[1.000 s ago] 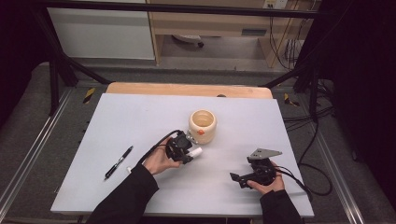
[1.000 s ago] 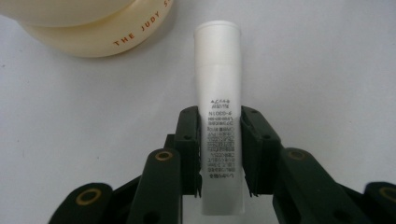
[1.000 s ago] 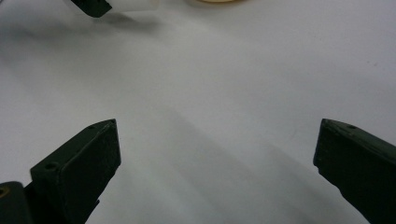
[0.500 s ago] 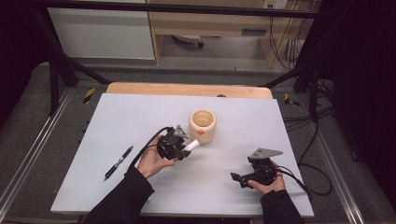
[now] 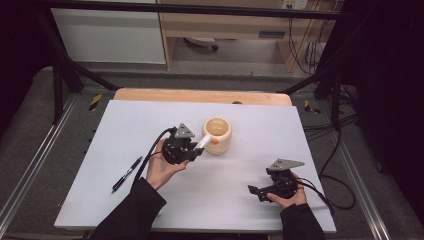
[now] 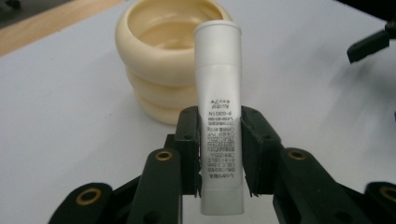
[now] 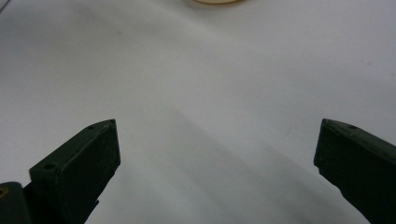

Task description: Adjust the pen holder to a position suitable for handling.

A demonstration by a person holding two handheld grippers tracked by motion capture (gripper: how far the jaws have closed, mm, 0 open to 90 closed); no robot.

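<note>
White table (image 5: 150, 130) bears a cream ribbed cup (image 5: 218, 135). Left gripper (image 6: 219, 154) clamps the white tube (image 6: 218, 116) by its lower body, cap aimed at the cup mouth, likely for insertion. Right gripper (image 5: 257, 191) rests gaping, empty.

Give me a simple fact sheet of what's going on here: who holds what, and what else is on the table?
Left tongs: closed on a white tube, gripped near its crimped end
Tube direction: cap end points toward the cream cup
Cup: ribbed, upright, open top, looks empty
Right tongs: wide open, nothing between them, low over bare table
Black pen: lying flat near the table's left edge, untouched
Table: white top with a wooden strip along the far edge
</note>
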